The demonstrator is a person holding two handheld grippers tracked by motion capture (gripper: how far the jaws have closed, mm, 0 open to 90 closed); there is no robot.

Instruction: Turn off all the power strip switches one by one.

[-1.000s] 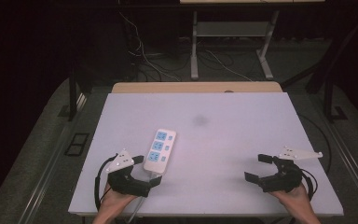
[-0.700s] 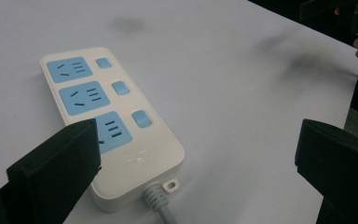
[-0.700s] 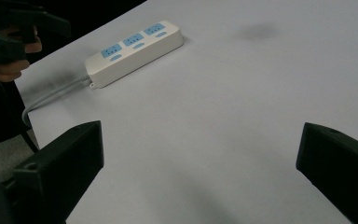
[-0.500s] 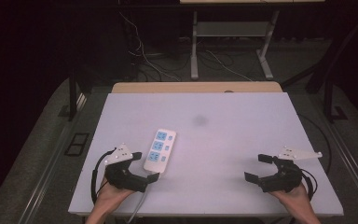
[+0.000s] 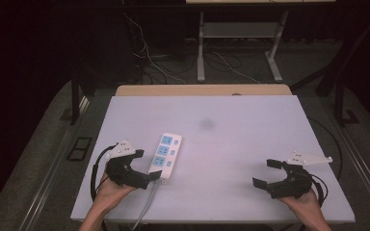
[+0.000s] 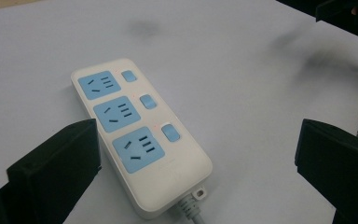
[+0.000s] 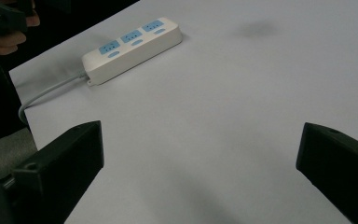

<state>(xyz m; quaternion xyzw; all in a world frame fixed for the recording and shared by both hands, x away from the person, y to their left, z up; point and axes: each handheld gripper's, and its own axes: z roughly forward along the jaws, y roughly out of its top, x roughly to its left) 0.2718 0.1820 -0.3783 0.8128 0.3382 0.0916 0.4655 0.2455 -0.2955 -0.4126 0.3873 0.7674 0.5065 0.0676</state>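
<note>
Two grippers, both jaws spread wide and holding nothing; left gripper [image 5: 149, 179] sits at the near end of the white three-socket power strip [image 5: 165, 156], which lies left of centre on the table [image 5: 250, 144], cord [image 5: 144, 208] trailing off the near edge; right gripper [image 5: 265, 175] idle, well apart at near right; likely step is grasping the strip: straddle its narrow width squarely, avoid the cord, close on the side walls, not the switches [image 6: 148, 101].

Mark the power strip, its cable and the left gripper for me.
power strip [image 6: 135, 140], left gripper view, on the white top face beside the middle socket.
cable [image 7: 51, 91], right gripper view, on the grey run leaving the strip's end.
left gripper [image 5: 150, 169], high view, midway between its open black jaws.
</note>
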